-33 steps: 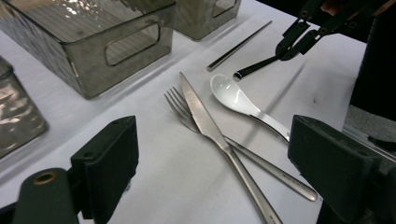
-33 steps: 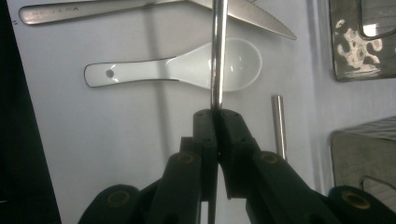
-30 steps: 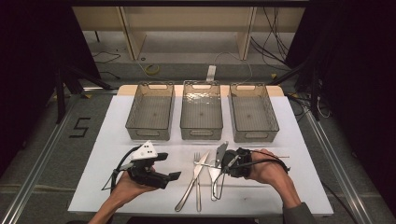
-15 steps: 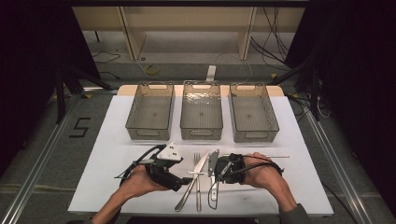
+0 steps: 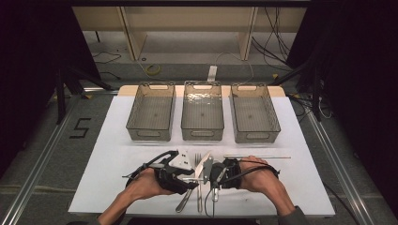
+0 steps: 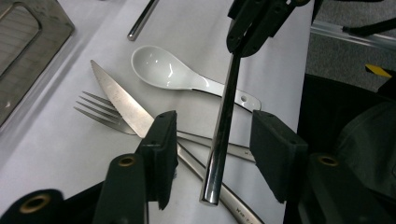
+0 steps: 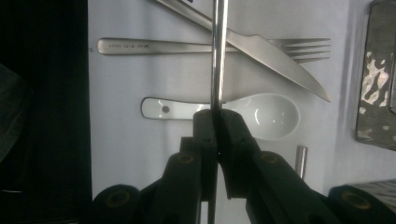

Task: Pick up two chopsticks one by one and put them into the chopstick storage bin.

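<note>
My right gripper (image 7: 216, 116) is shut on a thin steel chopstick (image 7: 218, 56) and holds it just above the table. Its free end (image 6: 224, 126) lies between the jaws of my left gripper (image 6: 212, 140), which have just been closing; the pads stand apart from it on both sides. Under the chopstick lie a white ceramic spoon (image 6: 159, 70), a knife (image 6: 121, 105) and a fork (image 6: 100, 109), the knife crossing the fork. In the high view both grippers meet at the near middle of the white mat, left gripper (image 5: 190, 178) facing right gripper (image 5: 210, 174).
Three empty clear bins (image 5: 151, 133) (image 5: 202, 135) (image 5: 255, 136) stand in a row at the back of the white mat (image 5: 112, 159). A second chopstick (image 5: 257, 157) lies just behind the right hand. Dark floor and cables surround the table.
Both hands have come together at the cutlery, the left one moving right. The left jaws have narrowed around the free end of the chopstick that the right gripper holds.
</note>
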`<action>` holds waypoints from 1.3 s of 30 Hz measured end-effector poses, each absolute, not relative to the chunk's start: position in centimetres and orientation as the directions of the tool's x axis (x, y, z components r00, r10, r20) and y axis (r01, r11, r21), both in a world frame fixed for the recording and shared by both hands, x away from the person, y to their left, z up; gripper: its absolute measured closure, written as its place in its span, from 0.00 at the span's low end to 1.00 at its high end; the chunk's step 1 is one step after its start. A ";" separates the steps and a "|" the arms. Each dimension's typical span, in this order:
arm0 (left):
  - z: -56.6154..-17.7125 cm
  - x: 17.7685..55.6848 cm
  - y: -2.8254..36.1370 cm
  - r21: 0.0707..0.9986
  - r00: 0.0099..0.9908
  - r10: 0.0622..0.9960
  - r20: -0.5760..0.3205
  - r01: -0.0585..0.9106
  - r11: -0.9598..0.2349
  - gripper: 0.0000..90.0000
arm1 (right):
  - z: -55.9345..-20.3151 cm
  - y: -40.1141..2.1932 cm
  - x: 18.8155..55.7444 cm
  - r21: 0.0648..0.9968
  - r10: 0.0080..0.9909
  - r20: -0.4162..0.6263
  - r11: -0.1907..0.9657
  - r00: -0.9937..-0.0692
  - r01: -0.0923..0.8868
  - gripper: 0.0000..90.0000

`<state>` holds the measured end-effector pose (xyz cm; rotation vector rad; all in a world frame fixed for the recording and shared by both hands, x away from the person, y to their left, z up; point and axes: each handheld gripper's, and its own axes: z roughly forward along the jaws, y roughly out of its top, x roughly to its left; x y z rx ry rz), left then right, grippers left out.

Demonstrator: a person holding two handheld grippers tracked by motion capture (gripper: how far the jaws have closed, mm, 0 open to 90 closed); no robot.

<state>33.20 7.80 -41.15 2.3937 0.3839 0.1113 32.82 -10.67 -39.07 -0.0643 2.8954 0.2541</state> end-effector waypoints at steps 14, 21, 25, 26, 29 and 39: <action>-42.0 32.8 7.1 0.632 0.967 0.255 -0.018 0.209 -0.746 0.78 | -39.4 -10.3 32.5 0.163 -0.057 -0.227 0.982 -0.972 -0.096 0.96; -42.0 32.6 7.0 0.626 0.975 0.222 -0.014 0.181 -0.758 0.88 | -39.2 -10.1 32.5 0.140 -0.111 -0.222 0.980 -0.969 -0.144 0.96; -42.0 32.3 6.9 0.628 0.980 0.196 -0.019 0.165 -0.761 0.91 | -39.6 -10.0 32.2 0.154 -0.114 -0.238 0.976 -0.964 -0.154 0.96; -41.9 32.3 6.9 0.627 0.981 0.193 -0.021 0.163 -0.761 0.91 | -39.6 -10.0 32.2 0.144 -0.129 -0.234 0.976 -0.963 -0.166 0.95; -41.9 32.3 7.1 0.633 0.982 0.186 -0.031 0.163 -0.757 0.92 | -39.5 -10.2 32.3 0.154 -0.123 -0.216 0.975 -0.969 -0.158 0.95; -41.6 33.5 8.8 0.667 0.959 0.281 -0.030 0.228 -0.710 0.92 | -37.3 -13.5 33.6 0.373 0.115 -0.282 0.928 -0.953 0.002 0.61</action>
